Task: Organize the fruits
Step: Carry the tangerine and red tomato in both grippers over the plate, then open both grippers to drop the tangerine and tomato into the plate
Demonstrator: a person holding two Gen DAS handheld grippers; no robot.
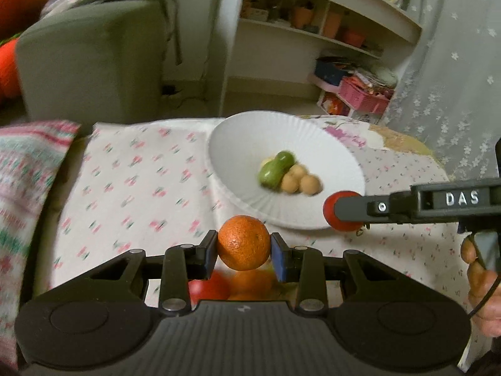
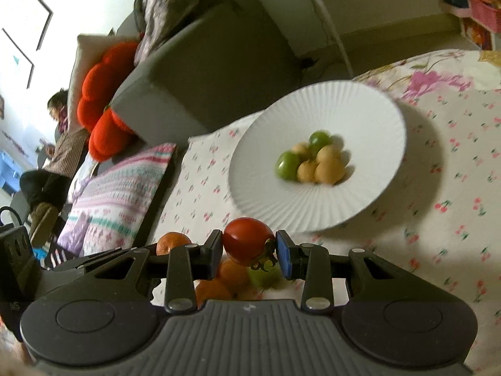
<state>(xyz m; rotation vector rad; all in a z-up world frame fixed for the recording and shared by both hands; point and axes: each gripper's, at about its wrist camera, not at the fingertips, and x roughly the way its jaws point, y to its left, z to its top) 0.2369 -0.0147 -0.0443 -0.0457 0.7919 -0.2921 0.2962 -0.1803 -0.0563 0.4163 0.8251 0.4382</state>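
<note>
My left gripper (image 1: 244,252) is shut on an orange mandarin (image 1: 243,242), held above the flowered cloth. My right gripper (image 2: 249,246) is shut on a red tomato (image 2: 247,239) with a dry stem; in the left wrist view that tomato (image 1: 330,210) shows at the right gripper's tip, beside the plate's near rim. A white ribbed plate (image 1: 238,144) (image 2: 360,103) lies ahead and holds green fruits (image 1: 274,169) (image 2: 288,164) and several small tan fruits (image 1: 300,181) (image 2: 328,169). More oranges (image 2: 219,285), a red fruit (image 1: 208,288) and a green fruit (image 2: 263,277) lie under the grippers.
A grey sofa (image 1: 90,59) with red cushions (image 2: 103,100) stands behind the table. A striped pillow (image 2: 119,194) lies at the table's left edge. White shelves (image 1: 313,31) and a pink basket (image 1: 363,94) are at the back right. A seated person (image 2: 53,163) is far left.
</note>
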